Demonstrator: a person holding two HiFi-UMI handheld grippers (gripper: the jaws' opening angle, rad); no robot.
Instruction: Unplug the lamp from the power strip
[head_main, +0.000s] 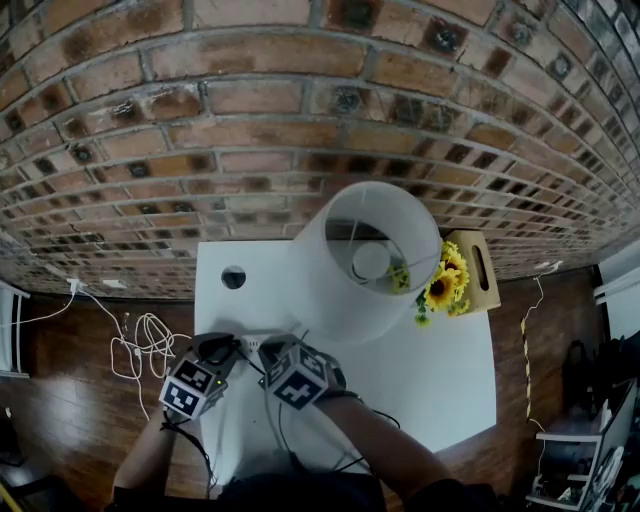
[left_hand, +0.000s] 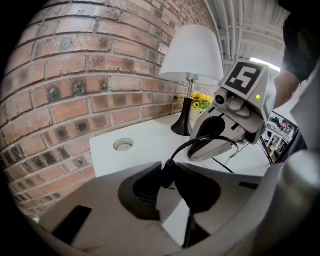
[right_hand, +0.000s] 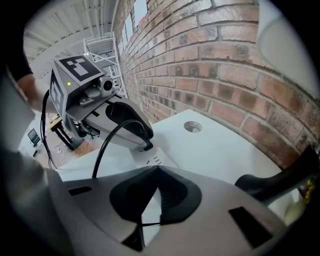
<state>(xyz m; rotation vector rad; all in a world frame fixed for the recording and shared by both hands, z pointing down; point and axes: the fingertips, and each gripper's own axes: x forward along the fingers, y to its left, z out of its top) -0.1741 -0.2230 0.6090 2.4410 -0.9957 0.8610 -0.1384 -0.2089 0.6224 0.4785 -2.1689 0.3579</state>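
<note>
In the lower middle of the head view, the left gripper (left_hand: 168, 168) is half closed around the black plug (left_hand: 165, 176), ready to pull. The right gripper (right_hand: 155, 172), jaws together, rests on the power strip (right_hand: 145, 159), likely to steady it. The lamp (head_main: 365, 255) stands above them, at centre.

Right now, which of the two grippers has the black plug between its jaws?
The left gripper: its jaws clamp the black plug, with the cord arching away. On the right gripper, the jaw tips meet with nothing between them.
</note>
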